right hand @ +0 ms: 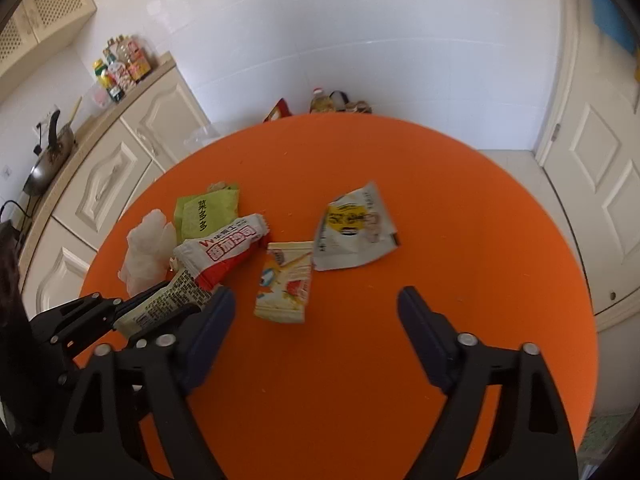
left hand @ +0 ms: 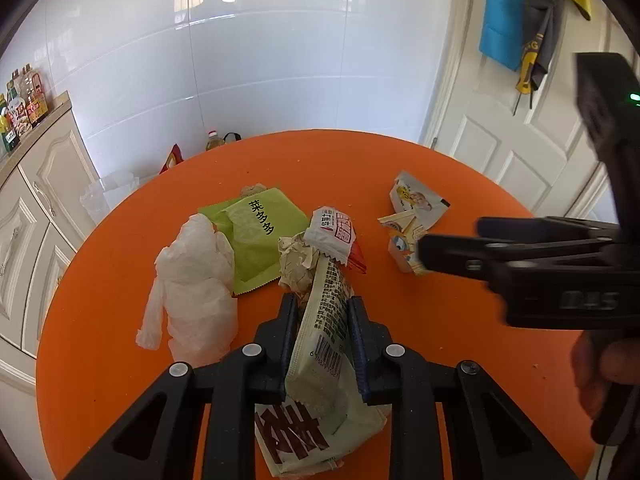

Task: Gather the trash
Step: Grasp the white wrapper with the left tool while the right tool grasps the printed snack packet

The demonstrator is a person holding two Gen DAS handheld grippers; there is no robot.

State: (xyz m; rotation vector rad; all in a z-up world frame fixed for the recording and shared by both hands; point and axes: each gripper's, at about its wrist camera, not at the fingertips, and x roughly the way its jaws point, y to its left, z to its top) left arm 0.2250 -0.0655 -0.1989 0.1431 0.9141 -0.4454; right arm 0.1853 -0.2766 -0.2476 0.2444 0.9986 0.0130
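Left gripper (left hand: pixel 322 312) hides part of pale wrapper (left hand: pixel 324 320).

Orange table (left hand: pixel 400 360). Lime-green packet (left hand: pixel 260 236), black characters. White plastic bag (left hand: pixel 192 288). Pale green wrapper (left hand: pixel 320 344), black print, barcode, brown characters lower down. White-red wrapper (right hand: pixel 220 252). Cream wrapper (right hand: pixel 286 284), cartoon print. Grey-white pouch (right hand: pixel 354 232), yellow patch. Black grippers, blue pads (right hand: pixel 210 320).
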